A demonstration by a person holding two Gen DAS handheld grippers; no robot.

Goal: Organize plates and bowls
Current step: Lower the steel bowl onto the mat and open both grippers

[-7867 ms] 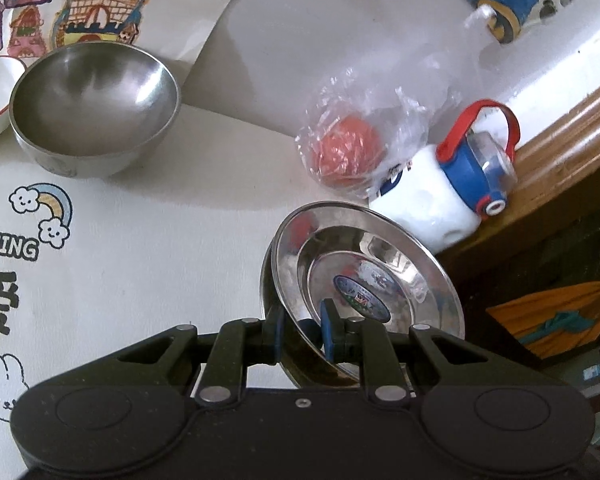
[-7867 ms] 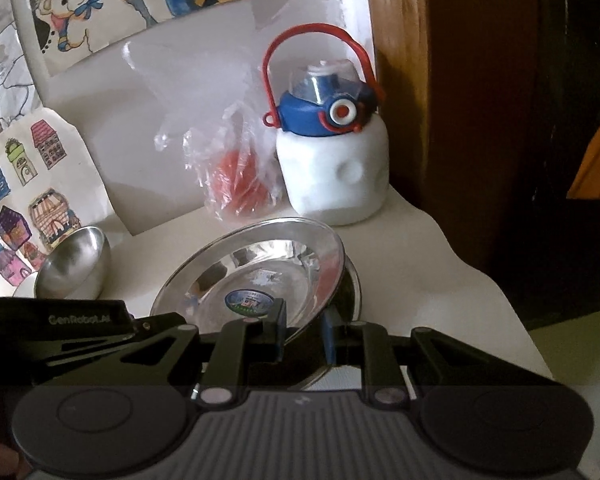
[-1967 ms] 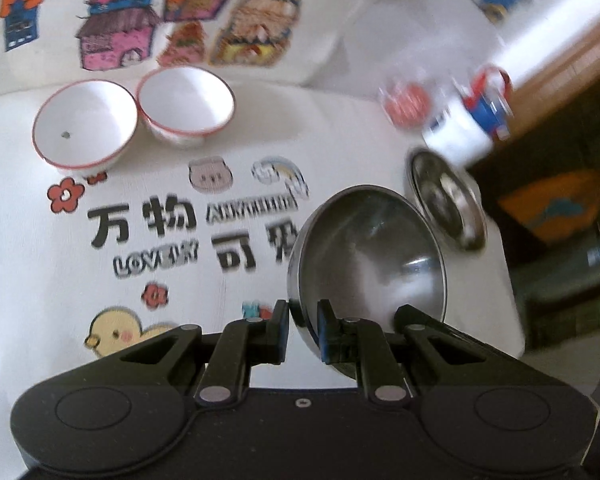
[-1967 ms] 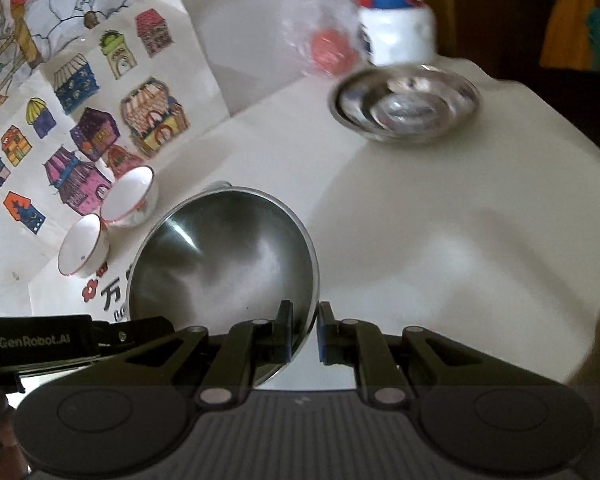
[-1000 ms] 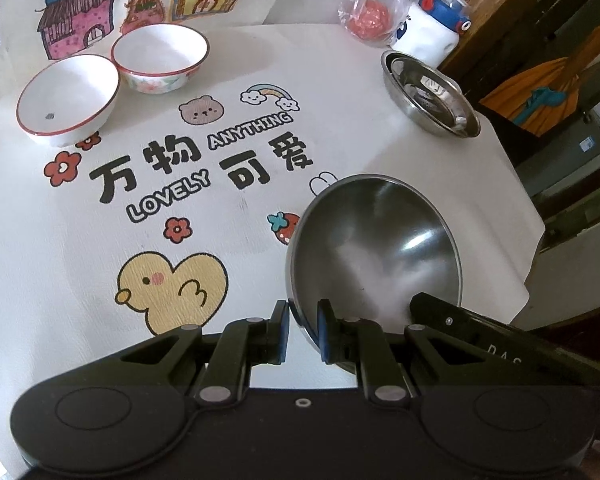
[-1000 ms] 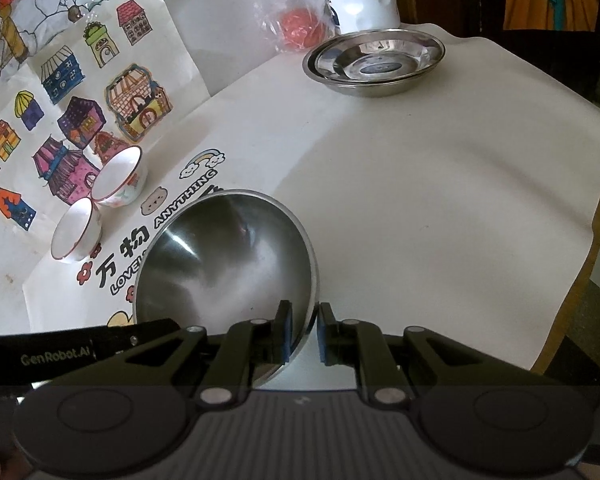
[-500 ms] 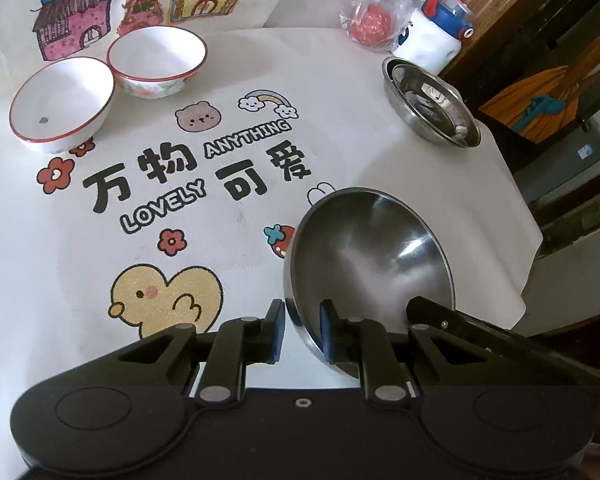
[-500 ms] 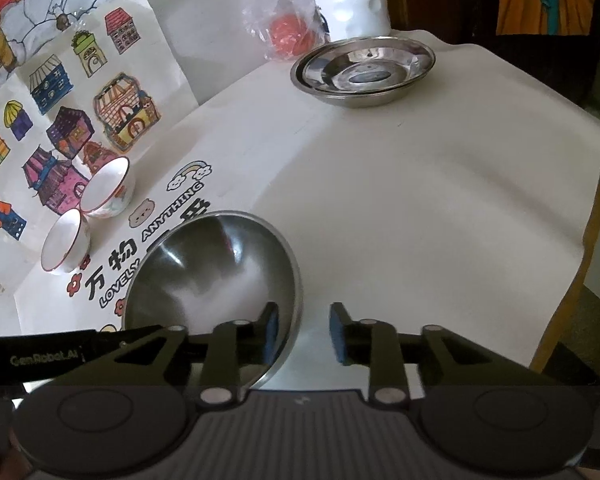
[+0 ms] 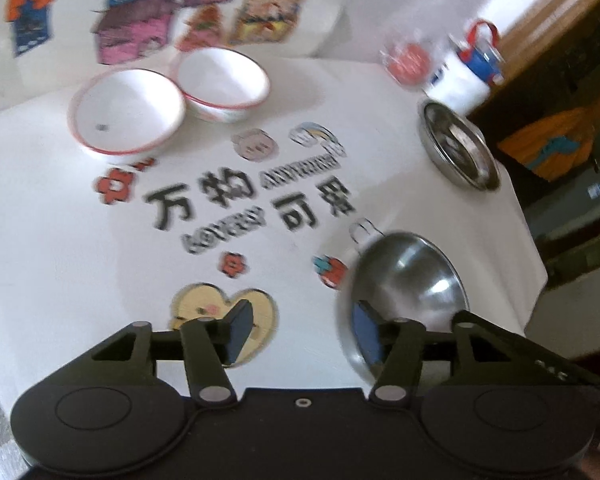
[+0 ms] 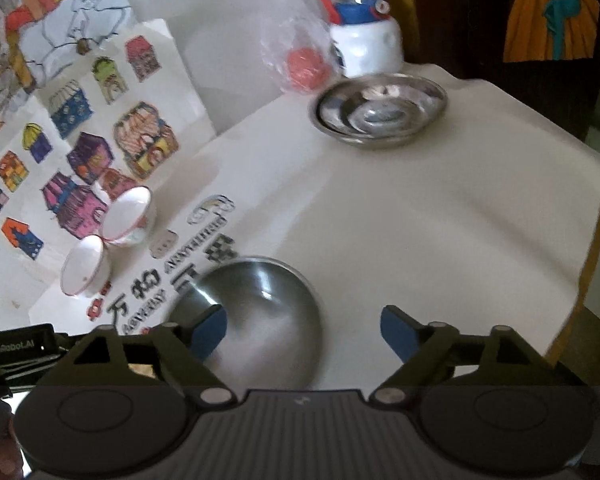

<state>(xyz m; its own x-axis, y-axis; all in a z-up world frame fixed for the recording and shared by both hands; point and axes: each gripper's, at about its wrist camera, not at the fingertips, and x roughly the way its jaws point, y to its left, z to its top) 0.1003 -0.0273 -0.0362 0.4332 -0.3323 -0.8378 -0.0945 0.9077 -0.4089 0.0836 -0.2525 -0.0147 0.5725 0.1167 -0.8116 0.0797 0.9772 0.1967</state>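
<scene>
A large steel bowl (image 9: 410, 276) (image 10: 260, 316) rests upright on the tablecloth near the table's front edge. My left gripper (image 9: 300, 332) is open, its right finger just inside the bowl's near rim. My right gripper (image 10: 304, 330) is open wide over the bowl's near side, holding nothing. Two white bowls with red rims (image 9: 128, 116) (image 9: 224, 80) sit side by side at the far left; they also show in the right wrist view (image 10: 128, 216) (image 10: 85, 266). Stacked steel plates (image 9: 458, 148) (image 10: 380, 108) sit at the far right corner.
A white and blue bottle with a red handle (image 10: 362, 36) (image 9: 466, 72) and a plastic bag holding something red (image 10: 304, 64) stand behind the plates. Drawings lean against the wall (image 10: 80, 120). The table's right edge (image 10: 592, 216) drops off beside dark wooden furniture.
Both grippers have opened and let go of the steel bowl, which now rests on the cloth. Both have pulled back a little from its rim.
</scene>
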